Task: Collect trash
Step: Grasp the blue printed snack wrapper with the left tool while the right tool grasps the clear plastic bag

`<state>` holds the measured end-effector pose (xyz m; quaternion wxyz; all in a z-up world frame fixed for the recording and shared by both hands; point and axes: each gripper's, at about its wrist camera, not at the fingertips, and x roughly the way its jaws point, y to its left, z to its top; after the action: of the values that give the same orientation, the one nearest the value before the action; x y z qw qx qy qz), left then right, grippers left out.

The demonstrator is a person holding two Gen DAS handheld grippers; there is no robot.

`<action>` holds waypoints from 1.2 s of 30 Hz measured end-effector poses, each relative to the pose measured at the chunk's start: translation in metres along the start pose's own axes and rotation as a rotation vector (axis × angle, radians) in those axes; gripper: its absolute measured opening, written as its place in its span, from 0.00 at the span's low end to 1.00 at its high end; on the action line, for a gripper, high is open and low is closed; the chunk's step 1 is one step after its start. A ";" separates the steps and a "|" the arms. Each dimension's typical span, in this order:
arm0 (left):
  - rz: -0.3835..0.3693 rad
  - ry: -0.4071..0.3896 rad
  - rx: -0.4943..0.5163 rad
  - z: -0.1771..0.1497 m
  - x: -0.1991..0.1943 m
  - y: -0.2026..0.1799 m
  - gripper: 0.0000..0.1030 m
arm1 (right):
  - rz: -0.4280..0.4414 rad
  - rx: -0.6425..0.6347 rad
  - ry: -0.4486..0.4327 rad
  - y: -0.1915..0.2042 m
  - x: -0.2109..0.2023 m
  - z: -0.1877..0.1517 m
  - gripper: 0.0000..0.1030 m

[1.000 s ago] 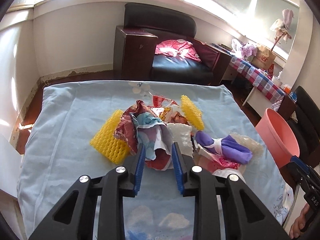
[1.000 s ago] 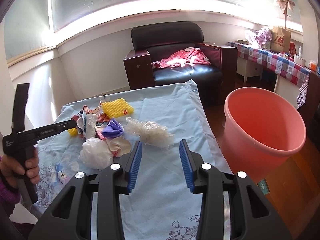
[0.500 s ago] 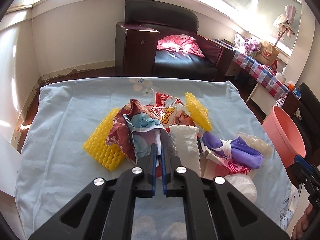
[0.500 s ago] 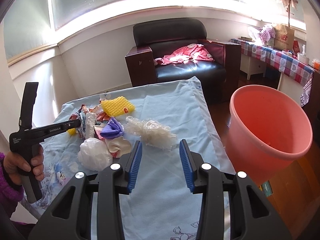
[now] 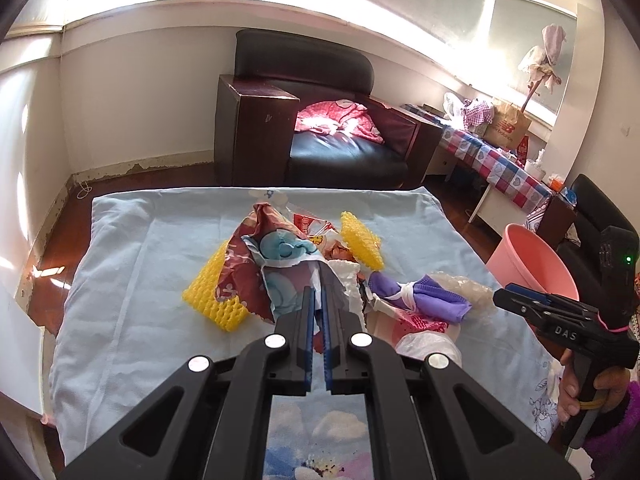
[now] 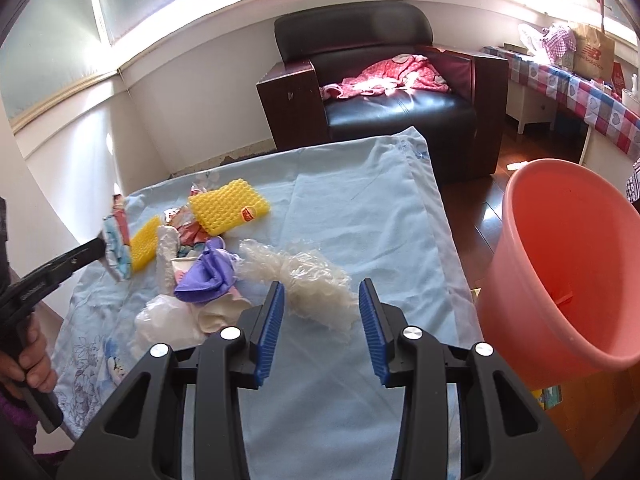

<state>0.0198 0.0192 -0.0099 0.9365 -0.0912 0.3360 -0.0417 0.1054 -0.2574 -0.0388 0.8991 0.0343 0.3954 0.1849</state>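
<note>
A pile of trash lies on the blue-sheeted table [image 5: 140, 280]. My left gripper [image 5: 318, 294] is shut on a red and blue cartoon-print wrapper [image 5: 276, 248], which hangs lifted off the pile; the right wrist view shows that wrapper [image 6: 116, 240] at the left gripper's tip [image 6: 100, 246]. My right gripper [image 6: 321, 286] stands open just in front of a crumpled clear plastic wrap [image 6: 308, 276], without pressing on it. The right gripper [image 5: 516, 300] also shows at the right edge of the left wrist view. A pink bucket [image 6: 560, 260] stands beside the table on the right.
Two yellow foam nets [image 5: 216, 300] [image 5: 360, 240], a purple glove [image 5: 416, 296] and a white plastic bag [image 6: 168, 320] remain in the pile. A dark armchair [image 5: 320, 140] stands beyond the table, and a checked-cloth side table [image 5: 500, 164] at the far right.
My left gripper went from open around the cartoon wrapper to shut on it and pulled it up a little. The right gripper moved closer to the clear plastic wrap, still open.
</note>
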 end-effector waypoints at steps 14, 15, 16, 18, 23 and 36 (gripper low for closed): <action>0.003 0.009 -0.037 0.001 -0.001 0.006 0.03 | 0.095 0.062 0.064 -0.017 0.017 0.000 0.38; 0.003 0.008 -0.035 0.001 -0.001 0.006 0.03 | 0.100 0.060 0.069 -0.016 0.018 0.000 0.38; 0.002 0.008 -0.034 0.001 -0.001 0.005 0.03 | 0.108 0.057 0.075 -0.016 0.018 -0.002 0.38; 0.000 0.008 -0.031 0.000 -0.002 0.004 0.03 | 0.124 0.052 0.082 -0.013 0.019 -0.004 0.38; -0.001 0.003 -0.029 0.000 -0.005 0.003 0.03 | 0.132 0.039 0.092 -0.007 0.019 -0.009 0.23; -0.023 -0.021 -0.011 -0.002 -0.018 -0.004 0.03 | 0.123 0.038 0.018 0.003 -0.009 -0.017 0.01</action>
<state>0.0048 0.0172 0.0010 0.9390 -0.1006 0.3251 -0.0494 0.0870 -0.2594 -0.0440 0.8817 0.0740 0.4039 0.2323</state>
